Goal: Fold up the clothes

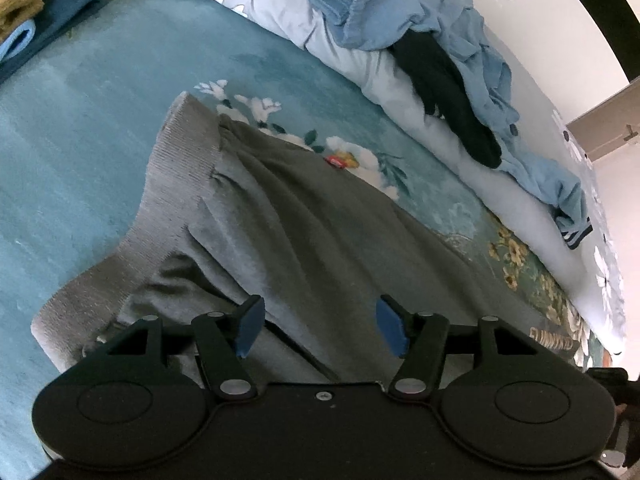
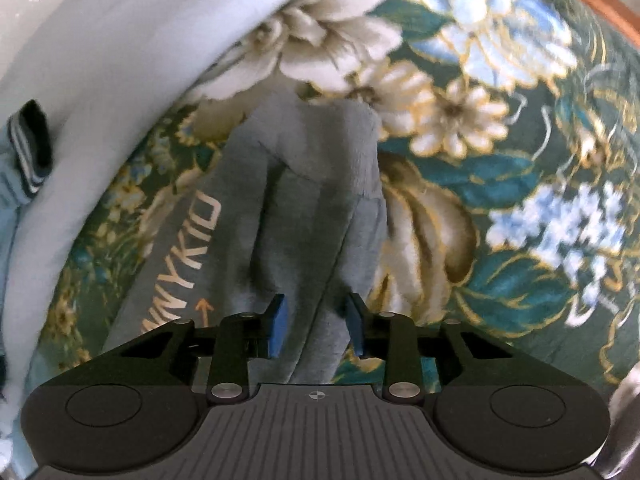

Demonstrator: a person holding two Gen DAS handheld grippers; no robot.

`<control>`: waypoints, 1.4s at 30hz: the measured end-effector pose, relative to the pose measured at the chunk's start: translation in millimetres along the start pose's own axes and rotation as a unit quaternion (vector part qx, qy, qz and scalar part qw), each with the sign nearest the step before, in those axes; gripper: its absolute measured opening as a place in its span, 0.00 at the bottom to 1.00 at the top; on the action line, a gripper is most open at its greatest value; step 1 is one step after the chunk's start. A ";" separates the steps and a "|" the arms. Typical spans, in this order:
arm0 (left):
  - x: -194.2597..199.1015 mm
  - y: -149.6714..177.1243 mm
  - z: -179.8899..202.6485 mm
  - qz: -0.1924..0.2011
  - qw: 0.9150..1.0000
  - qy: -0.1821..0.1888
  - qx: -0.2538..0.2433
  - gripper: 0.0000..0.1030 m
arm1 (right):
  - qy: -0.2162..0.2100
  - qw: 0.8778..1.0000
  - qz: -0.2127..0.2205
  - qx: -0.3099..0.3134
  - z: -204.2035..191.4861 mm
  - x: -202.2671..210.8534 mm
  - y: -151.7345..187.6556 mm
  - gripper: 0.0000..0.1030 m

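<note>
Grey garment [image 1: 280,216] at frame centre on floral blanket [image 1: 80,120], left gripper [image 1: 320,330] gaping above it – gripping nothing, right gripper [image 2: 316,326] half-closed around a grey fold – contact unclear

A teal floral blanket [image 1: 100,120] is covering the bed. Grey pants [image 1: 280,220] are lying at its centre, a small red item [image 1: 335,161] at their one o'clock, a pale quilt [image 1: 360,68] running toward two o'clock, folded clothes [image 1: 28,12] sitting at ten o'clock.

Left gripper [image 1: 320,326] jaws wide apart, right gripper [image 2: 316,326] jaws narrower, both angled downward.
</note>
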State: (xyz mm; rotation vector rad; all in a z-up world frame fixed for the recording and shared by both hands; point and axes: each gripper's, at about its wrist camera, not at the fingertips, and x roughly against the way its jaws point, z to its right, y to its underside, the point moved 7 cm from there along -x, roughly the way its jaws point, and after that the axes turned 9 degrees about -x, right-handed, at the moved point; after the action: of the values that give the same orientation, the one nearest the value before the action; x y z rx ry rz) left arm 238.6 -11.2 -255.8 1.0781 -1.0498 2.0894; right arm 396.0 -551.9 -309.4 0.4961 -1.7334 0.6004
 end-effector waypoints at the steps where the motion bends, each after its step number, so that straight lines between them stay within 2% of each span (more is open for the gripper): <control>1: -0.3 0.5 0.3 -0.001 1.000 -0.001 -0.002 0.59 | 0.000 1.000 0.000 -0.003 0.7 -2.4 0.1 0.28; 3: -0.7 1.4 -0.9 -0.003 1.000 -0.003 -0.003 0.59 | -0.002 1.000 0.004 -0.003 0.2 -4.8 0.2 0.24; 4: -0.9 1.9 -1.6 -0.004 1.000 -0.004 -0.003 0.60 | -0.004 1.000 0.008 0.000 -0.7 -4.6 -0.1 0.20; 5: -1.3 2.3 -2.7 -0.005 1.000 -0.005 -0.002 0.60 | -0.006 1.000 0.012 0.004 -1.5 -4.3 -0.7 0.12; 8: -3.0 3.3 -5.7 -0.008 1.000 -0.006 0.008 0.60 | -0.020 1.000 0.018 -0.004 0.1 -1.4 -3.4 0.03; 12: -4.8 2.0 -4.3 -0.010 1.000 0.000 0.011 0.60 | -0.049 0.997 0.052 -0.017 6.8 19.5 -7.6 0.02; 14: -5.9 0.6 -2.6 -0.010 1.000 0.001 0.005 0.61 | -0.047 0.997 0.063 -0.008 12.8 29.1 -7.8 0.02; 17: -9.8 0.2 -1.5 -0.013 1.000 0.003 0.004 0.62 | -0.034 0.998 0.057 -0.004 27.2 28.4 -6.0 0.02; 22: -14.1 1.7 3.9 -0.021 1.000 0.007 -0.001 0.62 | 0.001 0.999 0.035 -0.021 48.4 0.3 2.2 0.02; 28: -15.9 0.4 6.3 -0.023 1.000 0.005 -0.006 0.62 | -0.003 0.999 0.028 -0.018 50.1 -1.6 4.7 0.03; 32: -17.4 1.0 12.1 -0.023 1.000 0.011 -0.007 0.62 | -0.033 0.999 0.030 -0.005 48.7 13.5 -2.5 0.06; 36: -21.2 2.0 17.6 -0.026 1.000 0.011 -0.013 0.62 | -0.033 0.997 0.064 0.028 45.8 29.4 -20.5 0.15; 39: -22.9 4.1 20.8 -0.028 0.999 0.011 -0.011 0.62 | -0.026 0.997 0.073 0.026 44.7 23.7 -38.2 0.17; 42: -23.3 6.5 24.3 -0.031 0.999 0.010 -0.015 0.62 | -0.037 0.997 0.070 0.010 40.9 14.4 -50.9 0.21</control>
State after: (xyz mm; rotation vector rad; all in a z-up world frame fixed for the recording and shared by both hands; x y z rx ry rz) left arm 255.7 -37.8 -269.0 1.0595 -1.0218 2.0261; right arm 393.1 -617.4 -296.4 0.4171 -1.8441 0.7070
